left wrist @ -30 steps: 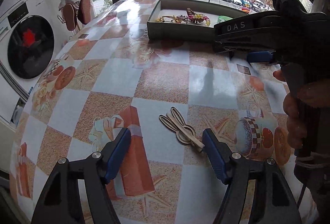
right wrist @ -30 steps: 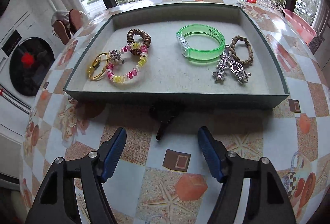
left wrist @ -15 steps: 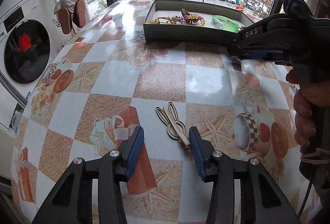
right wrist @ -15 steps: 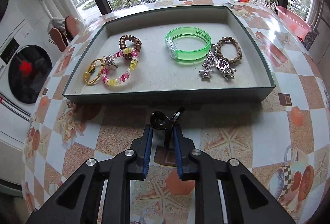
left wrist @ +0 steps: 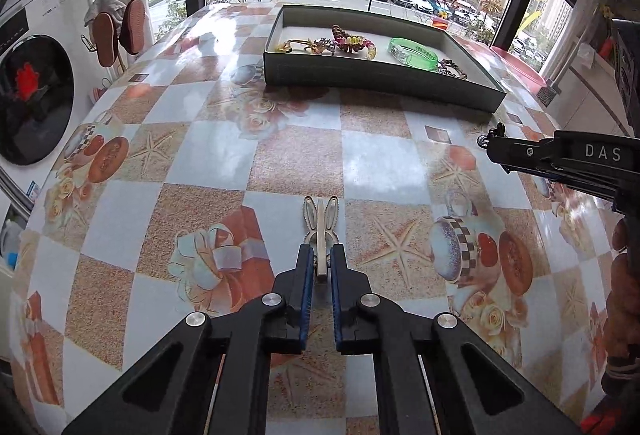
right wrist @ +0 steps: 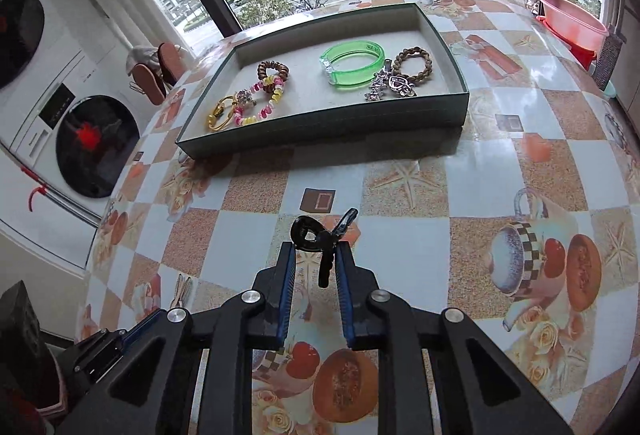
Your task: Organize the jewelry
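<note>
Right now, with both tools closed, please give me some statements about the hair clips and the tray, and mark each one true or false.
1. The left tool grips a rabbit-ear hair clip. True.
2. The right tool is empty. False: it holds a black claw clip.
3. The green bangle lies inside the tray. True.
4. The tray holds only one bracelet. False: several pieces lie in it, including a brown beaded bracelet.
5. The rabbit-ear hair clip is already in the tray. False: it is over the tablecloth, well short of the tray.
</note>
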